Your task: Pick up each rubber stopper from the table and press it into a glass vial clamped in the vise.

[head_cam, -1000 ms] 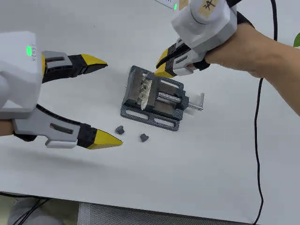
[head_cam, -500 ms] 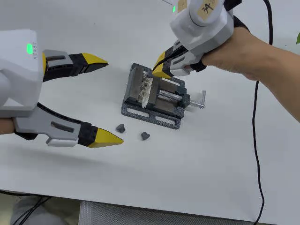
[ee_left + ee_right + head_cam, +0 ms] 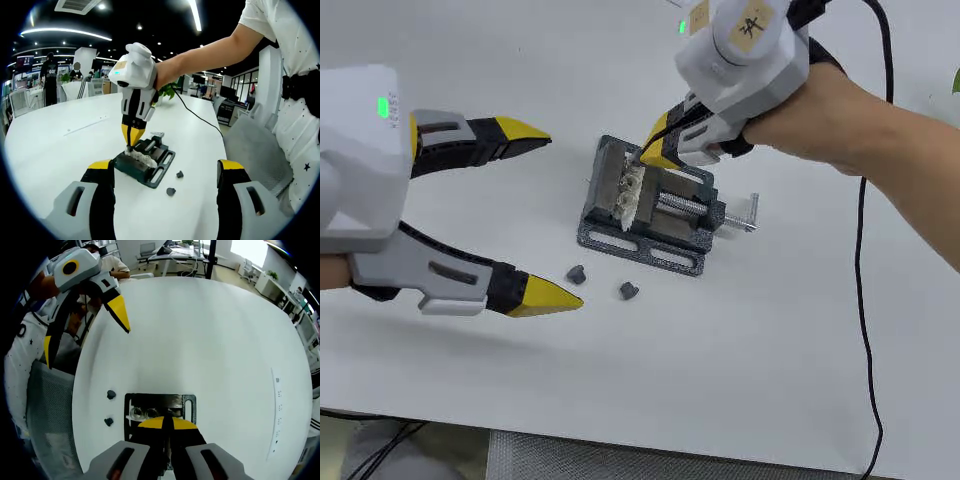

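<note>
**Holding the right tongs (image 3: pixel 650 158) clenched at the glass vials (image 3: pixel 628 190)**

We are hanging the left tongs (image 3: pixel 560 215) wide open beside the vise (image 3: pixel 660 255). Two rubber stoppers (image 3: pixel 576 275) are lying on the worktop (image 3: pixel 770 350) near it, with a black cable (image 3: pixel 865 300) trailing along the right.

Bright ceiling strips (image 3: pixel 197 15) — soft shadows, sharp pics, fisheye warp at edges.

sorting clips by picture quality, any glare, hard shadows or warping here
Head view: even light, sharp; soft shadows on the table under the left gripper and vise. Left gripper view: fisheye curves the table edge, ceiling lights blow out. Right gripper view: strong warping too; the glass vials past the right gripper look too small to count.
</note>
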Motion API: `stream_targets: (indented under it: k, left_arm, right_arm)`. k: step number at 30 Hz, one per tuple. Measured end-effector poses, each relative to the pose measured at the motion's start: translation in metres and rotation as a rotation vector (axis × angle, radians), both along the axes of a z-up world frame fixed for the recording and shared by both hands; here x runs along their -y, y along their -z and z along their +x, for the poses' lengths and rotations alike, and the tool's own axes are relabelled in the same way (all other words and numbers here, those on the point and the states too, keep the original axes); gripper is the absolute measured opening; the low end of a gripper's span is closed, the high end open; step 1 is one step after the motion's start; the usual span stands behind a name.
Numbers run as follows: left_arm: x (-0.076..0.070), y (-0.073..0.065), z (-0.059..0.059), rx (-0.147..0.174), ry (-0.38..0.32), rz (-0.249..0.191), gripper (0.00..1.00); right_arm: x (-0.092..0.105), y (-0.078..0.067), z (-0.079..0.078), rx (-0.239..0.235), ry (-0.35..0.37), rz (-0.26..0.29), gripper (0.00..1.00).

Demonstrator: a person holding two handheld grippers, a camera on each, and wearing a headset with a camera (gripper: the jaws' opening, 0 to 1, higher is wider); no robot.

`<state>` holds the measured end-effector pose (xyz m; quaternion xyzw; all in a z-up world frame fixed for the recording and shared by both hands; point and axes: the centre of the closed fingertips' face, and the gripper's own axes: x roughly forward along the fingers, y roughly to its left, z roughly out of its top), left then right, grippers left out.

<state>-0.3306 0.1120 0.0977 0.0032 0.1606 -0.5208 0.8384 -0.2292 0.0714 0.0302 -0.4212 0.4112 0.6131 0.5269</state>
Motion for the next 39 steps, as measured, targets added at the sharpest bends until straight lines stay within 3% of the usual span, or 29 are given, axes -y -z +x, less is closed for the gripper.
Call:
stream_targets:
  k: [39]
  left_arm:
    - [0.0032,-0.0001,0.0023,0.005,-0.006,-0.016,0.83]
  right_arm:
    - [0.0004,0.0030,-0.0009,0.000,-0.003,-0.048,0.00]
